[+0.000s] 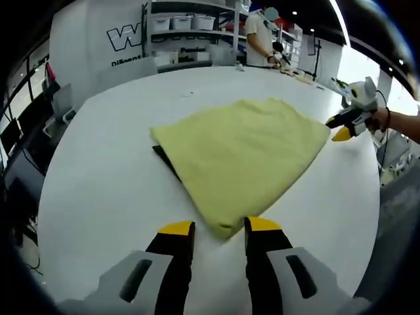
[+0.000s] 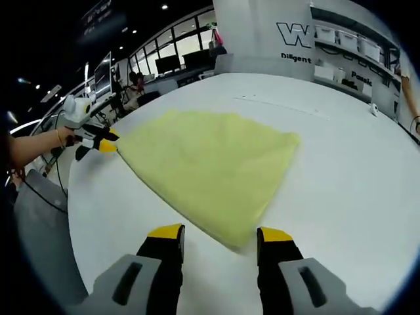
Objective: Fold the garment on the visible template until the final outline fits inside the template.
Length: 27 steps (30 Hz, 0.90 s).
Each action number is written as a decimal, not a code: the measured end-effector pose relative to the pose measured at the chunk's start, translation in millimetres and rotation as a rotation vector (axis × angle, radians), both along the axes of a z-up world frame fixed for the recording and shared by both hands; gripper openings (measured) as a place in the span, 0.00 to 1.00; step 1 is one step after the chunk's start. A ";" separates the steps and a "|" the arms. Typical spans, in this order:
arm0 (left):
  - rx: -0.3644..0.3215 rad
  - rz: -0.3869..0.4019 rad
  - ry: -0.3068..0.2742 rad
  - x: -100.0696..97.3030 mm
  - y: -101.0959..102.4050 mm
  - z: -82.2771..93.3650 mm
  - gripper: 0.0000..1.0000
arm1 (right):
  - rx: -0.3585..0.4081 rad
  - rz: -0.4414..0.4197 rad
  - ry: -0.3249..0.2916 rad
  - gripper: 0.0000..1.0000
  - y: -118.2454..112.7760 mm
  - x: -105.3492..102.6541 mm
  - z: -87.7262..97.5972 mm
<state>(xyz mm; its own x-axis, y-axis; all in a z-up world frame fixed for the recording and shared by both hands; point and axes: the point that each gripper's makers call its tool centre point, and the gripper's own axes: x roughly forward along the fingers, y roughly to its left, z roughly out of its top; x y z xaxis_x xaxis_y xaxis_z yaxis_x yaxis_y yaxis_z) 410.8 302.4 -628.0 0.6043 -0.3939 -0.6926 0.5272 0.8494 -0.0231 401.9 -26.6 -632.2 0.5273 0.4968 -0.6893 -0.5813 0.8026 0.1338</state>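
A yellow garment (image 1: 243, 154) lies folded flat on the round white table (image 1: 105, 197); a dark strip of the template (image 1: 165, 161) peeks out under its left edge. My left gripper (image 1: 220, 230) is open, with the garment's near corner lying between its yellow-tipped jaws. In the right gripper view the garment (image 2: 210, 164) spreads ahead, and my right gripper (image 2: 220, 233) is open with another corner just inside the gap. Each gripper appears in the other's view at a far corner: the right gripper (image 1: 346, 123) and the left gripper (image 2: 97, 140), each held by a hand.
Shelves with white bins (image 1: 184, 23) stand behind the table, and a person (image 1: 259, 33) works at its far side. Another person (image 2: 134, 85) sits by monitors beyond the table edge. Cables (image 2: 49, 190) hang off the left rim. White table (image 2: 354, 164) stretches right of the garment.
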 end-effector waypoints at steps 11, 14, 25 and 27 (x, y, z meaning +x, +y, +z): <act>0.070 -0.044 0.003 -7.4 4.8 -5.5 0.09 | -0.020 -0.017 -0.021 0.12 -10.6 3.3 -2.1; 0.092 -0.069 -0.002 -8.1 5.3 -5.4 0.09 | -0.024 -0.012 -0.030 0.05 -12.1 4.3 -1.4; 0.170 -0.155 -0.035 -6.9 7.1 -0.3 0.06 | -0.017 0.002 -0.027 0.00 -11.6 4.2 2.3; 0.172 -0.165 -0.037 -8.3 6.7 -0.2 0.06 | -0.014 0.003 -0.025 0.00 -11.6 3.9 3.9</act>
